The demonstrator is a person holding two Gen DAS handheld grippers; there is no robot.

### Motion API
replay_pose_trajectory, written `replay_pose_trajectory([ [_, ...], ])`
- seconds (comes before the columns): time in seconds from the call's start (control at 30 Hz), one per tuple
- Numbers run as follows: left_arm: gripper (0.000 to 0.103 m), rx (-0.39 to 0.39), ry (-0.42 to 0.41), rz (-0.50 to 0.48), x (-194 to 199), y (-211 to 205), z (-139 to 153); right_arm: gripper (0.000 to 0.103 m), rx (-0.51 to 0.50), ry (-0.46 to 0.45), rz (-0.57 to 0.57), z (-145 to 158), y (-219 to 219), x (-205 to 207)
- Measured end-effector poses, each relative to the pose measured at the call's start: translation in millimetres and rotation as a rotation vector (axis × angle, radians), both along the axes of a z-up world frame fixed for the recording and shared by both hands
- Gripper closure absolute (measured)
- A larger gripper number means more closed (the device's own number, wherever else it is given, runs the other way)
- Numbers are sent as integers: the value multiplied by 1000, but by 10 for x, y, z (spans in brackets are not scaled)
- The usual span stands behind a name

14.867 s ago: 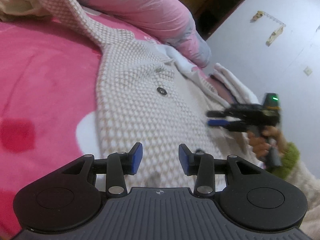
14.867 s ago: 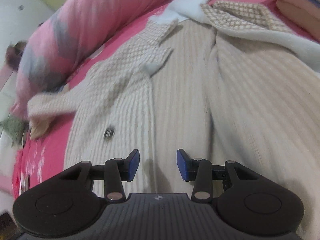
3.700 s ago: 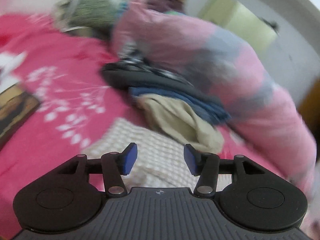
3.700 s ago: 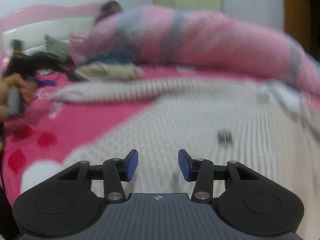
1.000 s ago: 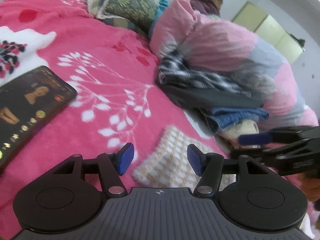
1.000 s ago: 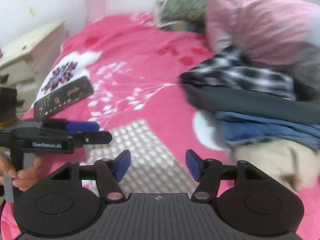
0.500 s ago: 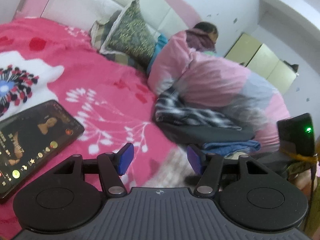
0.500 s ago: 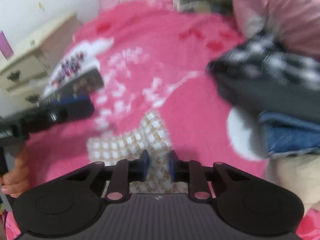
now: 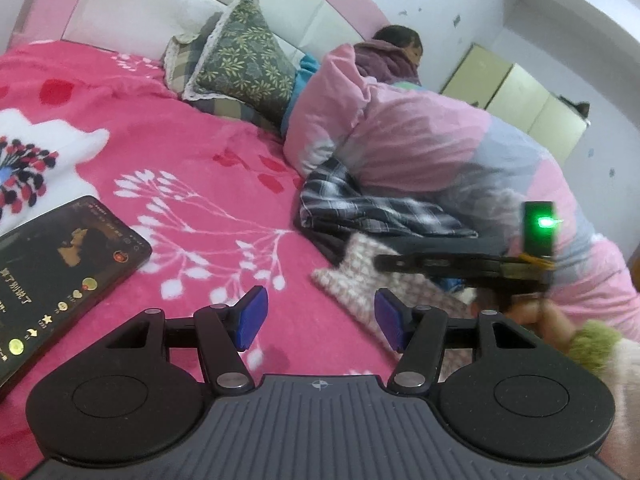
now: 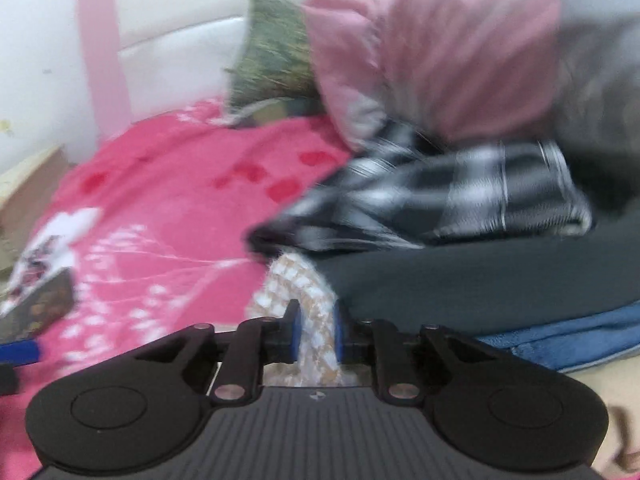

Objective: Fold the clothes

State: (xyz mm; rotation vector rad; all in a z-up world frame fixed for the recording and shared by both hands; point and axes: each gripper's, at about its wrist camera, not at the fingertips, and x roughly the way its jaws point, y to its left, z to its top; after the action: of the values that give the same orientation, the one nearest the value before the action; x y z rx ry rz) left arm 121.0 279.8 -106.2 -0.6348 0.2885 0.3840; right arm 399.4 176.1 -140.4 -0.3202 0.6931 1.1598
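Left claw (image 9: 316, 320): blue pads wide apart, nothing between them; hovers low-centre of left wrist view, over pink floral bed cover (image 9: 192, 168).
Right claw (image 10: 314, 330): pads nearly closed, pinching an end of the beige-and-white checked knit garment (image 10: 298, 292); low-centre of right wrist view. In left view it shows at right-centre, w/ green light lit.
Garment: cream/tan checked knit cloth (image 9: 360, 276), its end raised off the bed, right of centre in left view, just in front of clothes pile.
Clothes pile: black-white plaid cloth (image 10: 460, 196) on top, dark grey fabric (image 10: 460, 284) under it, blue denim (image 10: 560, 336) lowest; right side of right view (blurry).
Phone: black smartphone w/ lit screen (image 9: 60, 272) lies flat on bed, lower left of left view.
Quilt: pink-and-grey padded quilt (image 9: 420, 136), upper right.
Pillow: green patterned cushion (image 9: 244, 60), top centre, against headboard.
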Motion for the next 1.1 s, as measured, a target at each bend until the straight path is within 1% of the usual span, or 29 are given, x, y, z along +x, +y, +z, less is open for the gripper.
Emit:
replay_pose_trajectory([
  [0.07,44,9,15,-14,32,-20,-12,80,16,32,-14,-2,33,46],
  [0.1,44,13,20,-17,41,-26,-17,75,12,37,-16,57,51,43],
  [0.13,44,17,24,-20,50,-31,-21,72,12,25,-20,150,46,25],
  [0.17,44,17,27,-22,58,-33,-27,65,23,1,-26,251,27,-9],
  [0.2,43,18,31,-22,67,-34,-33,56,50,-34,-38,394,-37,-54],
  [0.23,43,21,35,-22,72,-39,-37,54,81,-74,-52,551,-116,-101],
  [0.3,43,25,43,-23,83,-48,-46,52,155,-120,-91,889,-415,-155],
  [0.33,43,26,47,-22,88,-49,-51,52,193,-129,-132,1051,-621,-171],
  [0.43,43,22,51,-25,93,-52,-60,53,245,-155,-277,1439,-1338,-360],
  [0.5,43,38,56,-27,107,-80,-58,58,211,-152,-369,1527,-1787,-523],
  [0.53,43,46,58,-28,115,-93,-57,58,189,-148,-413,1559,-2009,-606],
  [0.63,43,69,65,-32,136,-134,-54,68,96,-96,-515,1327,-2469,-771],
  [0.67,43,76,68,-33,143,-148,-53,73,63,-64,-537,1185,-2541,-774],
  [0.73,43,92,72,-36,157,-175,-51,77,-1,11,-573,861,-2633,-745],
  [0.83,43,114,80,-38,179,-215,-51,79,-71,65,-578,358,-2472,-627],
  [0.9,43,123,91,-34,202,-228,-68,79,-116,54,-613,11,-2277,-470],
  [0.97,43,128,105,-34,233,-235,-87,80,-125,53,-708,-302,-2142,-247],
  [1.0,43,127,113,-37,245,-234,-98,80,-81,50,-760,-400,-2119,-176],
  [1.03,43,126,121,-40,257,-233,-109,80,-32,31,-796,-430,-2115,-150],
  [1.1,43,123,126,-44,263,-230,-116,79,9,19,-841,-399,-2144,-135],
])
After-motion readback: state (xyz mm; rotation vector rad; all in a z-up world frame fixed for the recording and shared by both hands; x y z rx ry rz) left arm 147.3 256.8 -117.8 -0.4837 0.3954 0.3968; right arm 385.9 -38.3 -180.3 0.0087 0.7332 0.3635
